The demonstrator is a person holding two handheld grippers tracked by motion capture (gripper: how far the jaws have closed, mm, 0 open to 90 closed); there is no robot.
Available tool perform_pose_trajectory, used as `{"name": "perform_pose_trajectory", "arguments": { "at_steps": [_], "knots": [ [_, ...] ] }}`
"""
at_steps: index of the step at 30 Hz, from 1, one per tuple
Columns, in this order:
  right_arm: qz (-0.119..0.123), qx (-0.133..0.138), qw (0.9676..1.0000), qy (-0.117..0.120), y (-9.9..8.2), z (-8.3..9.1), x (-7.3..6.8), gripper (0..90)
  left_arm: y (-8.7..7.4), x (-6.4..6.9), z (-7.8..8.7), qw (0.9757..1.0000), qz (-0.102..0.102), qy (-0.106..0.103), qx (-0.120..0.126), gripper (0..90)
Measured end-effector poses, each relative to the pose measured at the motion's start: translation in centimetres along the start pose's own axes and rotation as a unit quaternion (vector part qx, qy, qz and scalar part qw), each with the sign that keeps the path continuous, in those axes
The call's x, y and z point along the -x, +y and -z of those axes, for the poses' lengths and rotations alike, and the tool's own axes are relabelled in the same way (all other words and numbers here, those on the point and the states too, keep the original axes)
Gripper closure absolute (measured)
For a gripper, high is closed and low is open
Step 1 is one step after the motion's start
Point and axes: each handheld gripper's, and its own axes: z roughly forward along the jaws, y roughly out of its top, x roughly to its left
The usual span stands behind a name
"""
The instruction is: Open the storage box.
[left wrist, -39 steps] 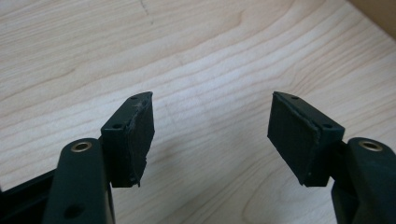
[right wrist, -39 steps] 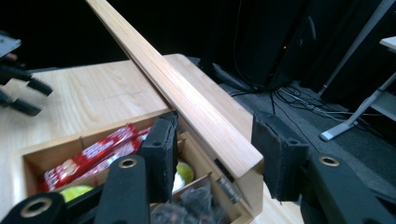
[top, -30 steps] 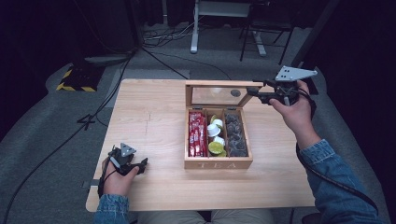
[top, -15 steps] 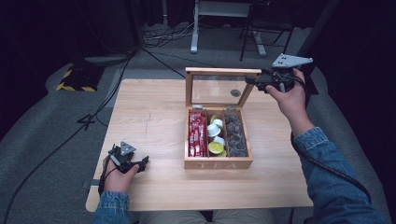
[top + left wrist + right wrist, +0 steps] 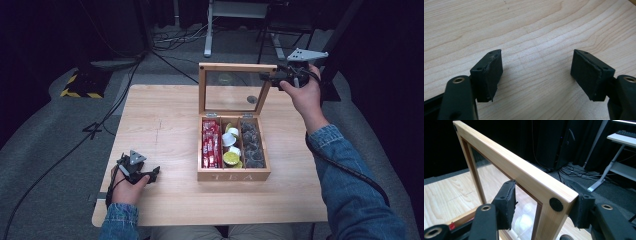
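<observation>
We are letting go of the lid (image 5: pixel 524 175), now standing upright at the far edge of the tea box (image 5: pixel 234 175) mid-bench. Our right gripper (image 5: pixel 272 78) is straddling its top right corner, jaws just opening. Our left gripper (image 5: pixel 536 72) is resting open and empty, near left.

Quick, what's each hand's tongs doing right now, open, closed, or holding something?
Left tongs: open, nothing between them, over the table.
Right tongs: just opening, astride the box lid corner, not clamping it.

Black tongs (image 5: pixel 267 77) with grey triangular plates, trailing cables; denim sleeves (image 5: pixel 350 185).
</observation>
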Motion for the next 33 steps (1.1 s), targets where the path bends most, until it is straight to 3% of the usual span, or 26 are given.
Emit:
{"name": "perform_pose_trajectory", "arguments": {
  "at_steps": [20, 33],
  "knots": [
    [-0.037, -0.011, 0.999, -0.024, 0.2, -3.6, 2.4, 38.1, 0.2, -0.1, -0.2, 1.0, -0.003, -0.001, 0.0, 25.5],
    [-0.05, -0.026, 0.9975, -0.042, -1.1, -5.6, 3.4, 32.8, 0.2, -0.1, -0.3, 1.0, -0.002, -0.001, 0.001, 25.3]
  ]
}}
